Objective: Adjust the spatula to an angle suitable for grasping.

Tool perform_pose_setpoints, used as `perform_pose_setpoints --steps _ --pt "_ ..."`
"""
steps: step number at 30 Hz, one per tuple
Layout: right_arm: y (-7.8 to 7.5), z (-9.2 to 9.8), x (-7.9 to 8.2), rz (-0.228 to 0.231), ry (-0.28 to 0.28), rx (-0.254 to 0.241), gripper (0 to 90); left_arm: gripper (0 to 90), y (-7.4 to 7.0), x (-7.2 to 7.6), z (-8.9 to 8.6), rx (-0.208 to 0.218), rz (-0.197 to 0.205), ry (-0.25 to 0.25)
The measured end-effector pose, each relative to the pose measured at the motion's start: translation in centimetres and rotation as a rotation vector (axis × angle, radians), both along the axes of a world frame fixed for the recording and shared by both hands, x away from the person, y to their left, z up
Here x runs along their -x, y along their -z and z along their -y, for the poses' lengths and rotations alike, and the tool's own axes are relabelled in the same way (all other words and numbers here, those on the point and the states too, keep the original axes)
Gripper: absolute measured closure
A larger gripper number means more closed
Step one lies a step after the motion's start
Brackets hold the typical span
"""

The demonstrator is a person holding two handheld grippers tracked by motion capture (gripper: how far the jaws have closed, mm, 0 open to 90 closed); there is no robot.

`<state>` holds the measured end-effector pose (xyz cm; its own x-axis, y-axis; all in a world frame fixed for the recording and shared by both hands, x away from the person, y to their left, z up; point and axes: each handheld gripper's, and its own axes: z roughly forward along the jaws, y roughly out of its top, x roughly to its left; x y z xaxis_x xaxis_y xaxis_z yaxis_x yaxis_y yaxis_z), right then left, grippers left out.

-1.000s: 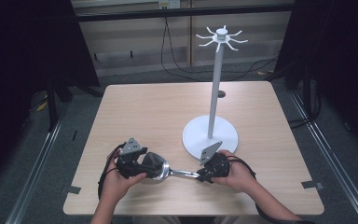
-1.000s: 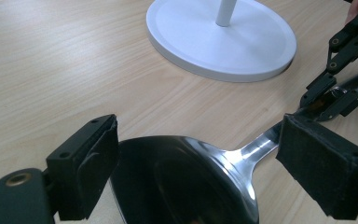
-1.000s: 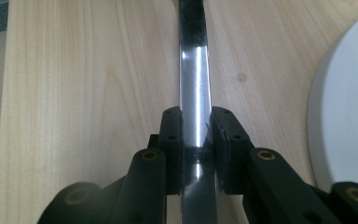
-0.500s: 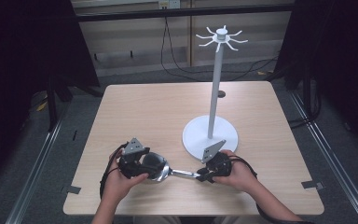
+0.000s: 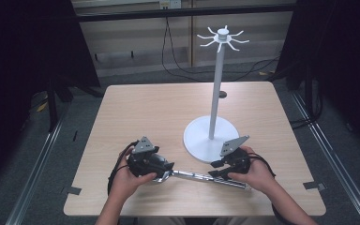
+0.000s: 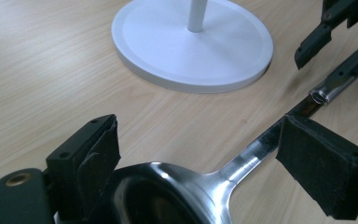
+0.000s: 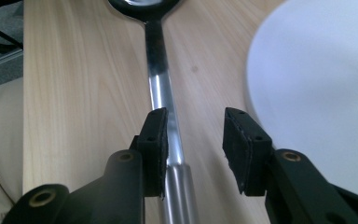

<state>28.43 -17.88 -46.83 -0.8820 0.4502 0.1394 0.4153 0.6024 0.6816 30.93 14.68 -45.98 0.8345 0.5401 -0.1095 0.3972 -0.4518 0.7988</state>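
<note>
At the left of the high view the left gripper (image 5: 161,168) rests low over the wooden table (image 5: 168,108), held in the person's left hand (image 5: 126,180); in the left gripper view its two black pads stand on either side of the bowl of a steel ladle (image 6: 168,196), the left pad (image 6: 100,151) close against the bowl's rim, the right pad (image 6: 317,168) at the neck where the handle begins; whether they truly press on the metal I cannot tell from these frames; the ladle lies flat along the near edge of the table, its handle running rightward to the right gripper (image 5: 215,165); behind it, just beyond the handle, sits the round white base of a tall stand (image 5: 206,138) whose pole rises to a ring of hooks; the right gripper, in the right hand (image 5: 258,173), has just been opening; in the right gripper view its jaws straddle the handle, the left pad (image 7: 154,144) beside the shaft, the right pad (image 7: 240,149) clear of it, so the handle is let go though it lies between them.
</note>
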Motion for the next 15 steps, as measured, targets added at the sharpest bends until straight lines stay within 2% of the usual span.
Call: perform_pose_setpoints --steps 8,10,15 --pt "0.0 4.0 0.8 -0.001 0.111 -0.012 54.0 12.7 0.5 -0.4 1.3 -0.014 -0.017 0.061" --pt "0.0 5.0 1.0 -0.002 0.148 -0.016 49.8 12.7 0.5 -0.4 1.5 -0.014 -0.017 0.070" --pt "-0.1 6.9 1.5 0.012 0.215 -0.023 42.6 12.8 0.8 -0.5 2.1 -0.049 -0.030 0.110"
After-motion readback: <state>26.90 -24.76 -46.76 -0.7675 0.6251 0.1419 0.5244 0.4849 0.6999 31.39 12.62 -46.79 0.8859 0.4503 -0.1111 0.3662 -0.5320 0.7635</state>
